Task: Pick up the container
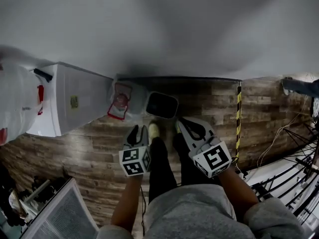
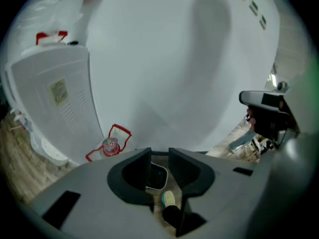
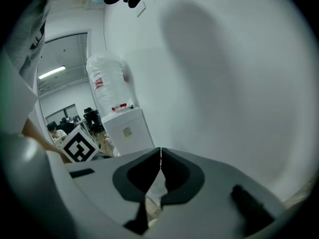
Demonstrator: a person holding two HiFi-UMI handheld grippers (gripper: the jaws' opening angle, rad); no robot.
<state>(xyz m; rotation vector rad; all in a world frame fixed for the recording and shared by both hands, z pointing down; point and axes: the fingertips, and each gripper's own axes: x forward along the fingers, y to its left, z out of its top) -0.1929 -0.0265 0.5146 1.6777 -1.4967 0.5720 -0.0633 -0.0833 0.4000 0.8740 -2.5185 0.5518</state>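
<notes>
The jaws of the left gripper (image 2: 159,156) stand released with a clear gap between them and nothing pressed by their pads; through that gap the left gripper view looks down at the dark, rounded-square container with a pale rim (image 2: 157,177) and, nearer the camera, the toe of a pale yellow-green shoe (image 2: 169,199). The jaws of the right gripper (image 3: 160,153) are clenched, their tips meeting with nothing between them. In the head view both grippers are held side by side above the person's dark-trousered legs, the left gripper (image 1: 137,132) just beside the shoe (image 1: 154,130) and the right gripper (image 1: 185,123) on the other side, both apart from the container. The container (image 1: 162,105) sits on the brown wood-plank floor (image 1: 209,103) right against the base of the plain grey-white wall (image 1: 174,29), just ahead of the feet. Beside it on the left lies a clear plastic bag with a red outline (image 1: 121,101), and further left stands a white box-shaped cabinet (image 1: 75,98).
</notes>
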